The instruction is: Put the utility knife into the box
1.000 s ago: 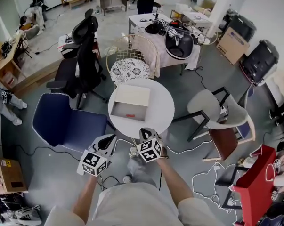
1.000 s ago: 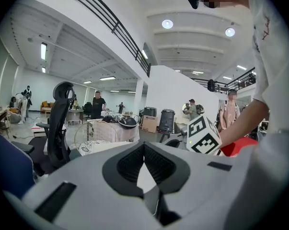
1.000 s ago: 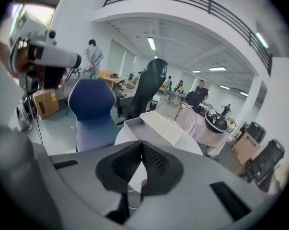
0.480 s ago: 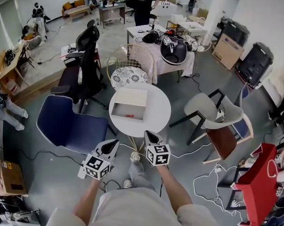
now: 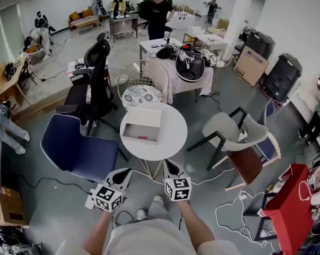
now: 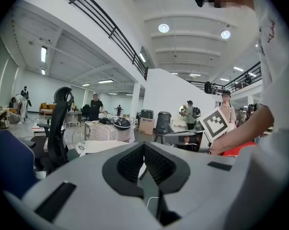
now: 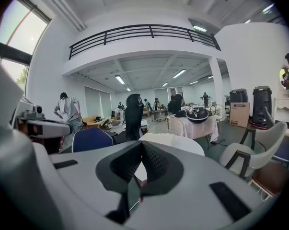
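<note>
The box point(image 5: 142, 125) sits on the round table point(image 5: 176, 138), on its left half, and the utility knife point(image 5: 142, 137) lies in the box along the wall nearest the person. On the near side of the round table, just off its edge, the left gripper point(image 5: 126, 171) and the right gripper point(image 5: 167, 164) sit side by side, both pointing toward it. Left of the round table stands a padded chair point(image 5: 77, 147), with an office chair point(image 5: 96, 81) behind and left. Directly behind the round table is a wire chair point(image 5: 144, 84), and farther behind it a draped table point(image 5: 173, 76). Right of the round table stands a shell chair point(image 5: 228, 130), and a bag point(image 5: 287, 209) sits well off to its near right
</note>
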`<action>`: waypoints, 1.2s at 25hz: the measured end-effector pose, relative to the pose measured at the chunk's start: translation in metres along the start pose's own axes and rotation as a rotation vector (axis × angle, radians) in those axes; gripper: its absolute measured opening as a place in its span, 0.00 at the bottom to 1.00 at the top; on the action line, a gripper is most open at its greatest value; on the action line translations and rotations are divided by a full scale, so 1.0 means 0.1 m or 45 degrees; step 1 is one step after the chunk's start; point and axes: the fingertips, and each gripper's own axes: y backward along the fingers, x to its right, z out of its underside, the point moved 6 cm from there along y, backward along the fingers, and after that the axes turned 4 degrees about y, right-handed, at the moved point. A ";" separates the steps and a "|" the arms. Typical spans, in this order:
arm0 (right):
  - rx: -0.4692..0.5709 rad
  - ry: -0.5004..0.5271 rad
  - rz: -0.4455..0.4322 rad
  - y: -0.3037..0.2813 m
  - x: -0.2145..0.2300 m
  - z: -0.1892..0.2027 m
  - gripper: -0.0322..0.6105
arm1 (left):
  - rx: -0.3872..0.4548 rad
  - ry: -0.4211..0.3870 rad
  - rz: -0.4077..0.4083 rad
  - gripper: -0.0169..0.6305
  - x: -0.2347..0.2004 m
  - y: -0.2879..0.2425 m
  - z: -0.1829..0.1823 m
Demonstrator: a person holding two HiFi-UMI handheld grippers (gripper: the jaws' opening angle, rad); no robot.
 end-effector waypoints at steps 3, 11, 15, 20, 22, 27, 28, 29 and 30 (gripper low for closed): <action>0.016 0.001 0.013 0.16 0.01 0.00 0.08 | -0.004 0.006 0.007 0.04 0.11 0.01 0.02; 0.059 0.031 0.026 0.77 0.16 0.08 0.08 | 0.015 -0.013 0.016 0.04 0.57 -0.05 0.06; 0.074 0.041 0.024 1.12 0.30 0.15 0.08 | 0.031 -0.021 0.013 0.04 0.92 -0.06 0.08; 0.080 0.043 0.002 1.49 0.29 0.28 0.08 | 0.038 -0.014 -0.007 0.04 1.29 0.07 0.18; 0.078 0.040 -0.002 1.63 0.29 0.34 0.08 | 0.038 -0.011 -0.012 0.04 1.44 0.14 0.23; 0.085 0.033 -0.009 2.04 0.23 0.49 0.07 | 0.013 -0.030 -0.017 0.04 1.83 0.32 0.40; 0.087 0.030 -0.008 2.11 0.22 0.52 0.07 | 0.008 -0.038 -0.012 0.04 1.91 0.35 0.43; 0.086 0.027 -0.005 2.19 0.21 0.55 0.08 | 0.007 -0.037 -0.006 0.04 1.98 0.38 0.46; 0.083 0.025 -0.003 2.26 0.21 0.59 0.08 | 0.008 -0.033 -0.002 0.04 2.05 0.40 0.49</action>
